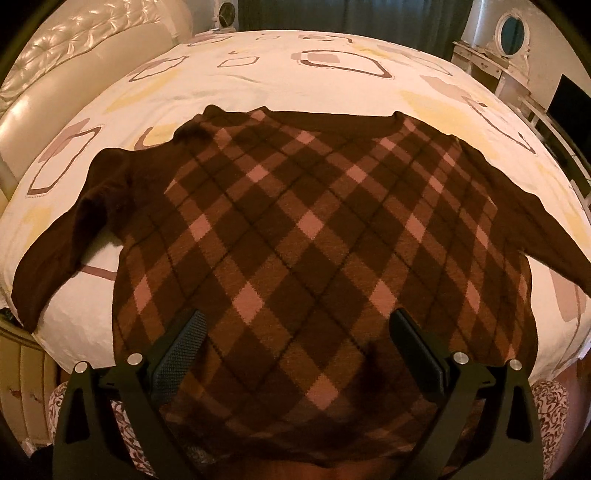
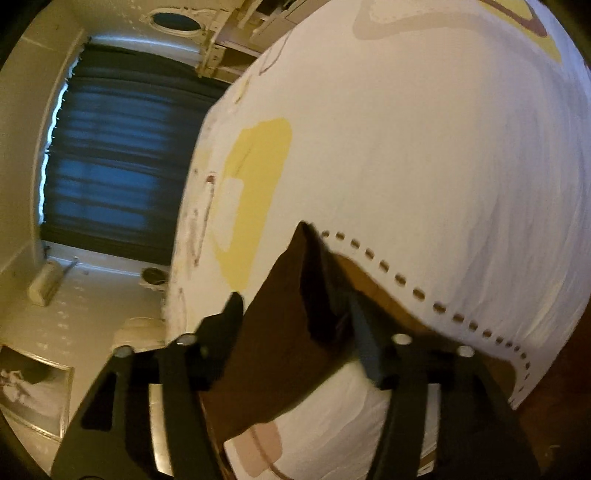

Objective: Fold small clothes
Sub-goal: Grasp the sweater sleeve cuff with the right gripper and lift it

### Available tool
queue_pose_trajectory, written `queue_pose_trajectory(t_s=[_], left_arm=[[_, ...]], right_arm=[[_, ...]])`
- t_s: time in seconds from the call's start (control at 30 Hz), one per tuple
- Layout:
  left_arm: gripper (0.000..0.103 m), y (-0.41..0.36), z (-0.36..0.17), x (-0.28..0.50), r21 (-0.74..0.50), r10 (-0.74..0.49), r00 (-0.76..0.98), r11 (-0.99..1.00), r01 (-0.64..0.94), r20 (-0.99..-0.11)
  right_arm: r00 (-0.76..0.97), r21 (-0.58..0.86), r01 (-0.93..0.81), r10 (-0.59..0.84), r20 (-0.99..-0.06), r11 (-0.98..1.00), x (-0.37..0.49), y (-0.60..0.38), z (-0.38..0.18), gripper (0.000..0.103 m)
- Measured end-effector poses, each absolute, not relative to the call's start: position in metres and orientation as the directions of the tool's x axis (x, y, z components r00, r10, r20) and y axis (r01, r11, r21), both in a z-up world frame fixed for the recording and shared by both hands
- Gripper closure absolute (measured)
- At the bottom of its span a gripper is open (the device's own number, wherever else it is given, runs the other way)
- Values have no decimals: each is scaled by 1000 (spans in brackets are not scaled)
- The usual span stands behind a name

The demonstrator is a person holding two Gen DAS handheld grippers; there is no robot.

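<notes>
A brown argyle sweater (image 1: 314,221) lies spread flat on the bed sheet (image 1: 258,81), hem toward the far side, both plain brown sleeves stretched out to the sides. My left gripper (image 1: 299,314) hovers open over the sweater's near part, fingers wide apart and nothing between them. In the right wrist view, the end of a brown sleeve (image 2: 273,332) lies on the sheet (image 2: 406,147) between the spread fingers of my right gripper (image 2: 295,301). The pads do not look pressed on the cloth. This view is tilted and blurred.
A padded cream headboard (image 1: 74,55) borders the bed on the left. A white dressing table with an oval mirror (image 1: 511,31) and a dark screen (image 1: 572,99) stand at the right. A dark curtain (image 2: 110,166) and a framed picture (image 2: 33,391) lie beyond the bed's edge.
</notes>
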State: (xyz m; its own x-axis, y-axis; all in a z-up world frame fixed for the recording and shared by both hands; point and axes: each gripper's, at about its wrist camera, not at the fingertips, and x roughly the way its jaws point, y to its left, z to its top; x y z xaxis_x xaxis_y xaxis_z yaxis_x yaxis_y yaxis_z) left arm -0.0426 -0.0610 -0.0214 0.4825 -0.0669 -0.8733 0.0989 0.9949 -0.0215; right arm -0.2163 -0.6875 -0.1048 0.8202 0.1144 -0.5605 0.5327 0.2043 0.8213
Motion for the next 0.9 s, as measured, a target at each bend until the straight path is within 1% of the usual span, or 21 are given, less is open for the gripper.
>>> queue_pose_trajectory(t_s=[0.07, 0.1, 0.17, 0.2, 0.23, 0.27, 0.33, 0.43, 0.53, 0.63, 0.7, 0.77, 0.9], left_arm=[[4, -61, -22, -42, -21, -65, 480, 995, 96, -875], [4, -60, -22, -42, -22, -64, 480, 995, 94, -875], [4, -57, -22, -42, -22, -63, 483, 996, 90, -874], [4, -55, -22, -42, -22, -62, 486, 996, 88, -872], [4, -52, -21, -43, -21, -61, 489, 996, 86, -870], [4, -48, -21, -42, -16, -53, 491, 997, 78, -870], [4, -36, -21, -42, -23, -46, 491, 998, 53, -870], [4, -13, -21, -39, -42, -44, 487, 999, 16, -872], [4, 13, -22, -36, -50, -37, 474, 999, -15, -880], [4, 37, -19, -37, -50, -28, 484, 998, -33, -875], [4, 51, -16, -40, -37, -14, 503, 999, -36, -864], [4, 61, -14, -43, -34, -8, 514, 999, -40, -858], [4, 87, -14, -49, -49, -19, 516, 998, -45, -856]], right_arm=[[814, 811, 537, 110, -571, 233, -216, -683, -105, 42], [804, 796, 548, 100, -586, 258, -212, -679, -103, 44], [781, 766, 574, 87, -618, 288, -203, -676, -101, 65], [761, 747, 592, 94, -641, 302, -199, -675, -102, 89], [747, 736, 601, 109, -656, 310, -195, -675, -105, 99], [729, 722, 616, 120, -674, 316, -189, -672, -107, 99], [733, 719, 617, 96, -673, 320, -191, -669, -101, 99], [780, 759, 567, 89, -620, 321, -183, -654, -78, 100], [822, 788, 481, 115, -558, 384, -164, -629, -41, 100], [853, 809, 381, 167, -494, 448, -136, -595, -2, 100], [858, 811, 302, 227, -460, 501, -107, -557, 28, 100], [853, 803, 246, 272, -445, 543, -85, -525, 47, 100], [810, 787, 94, 413, -417, 610, -19, -419, 72, 100]])
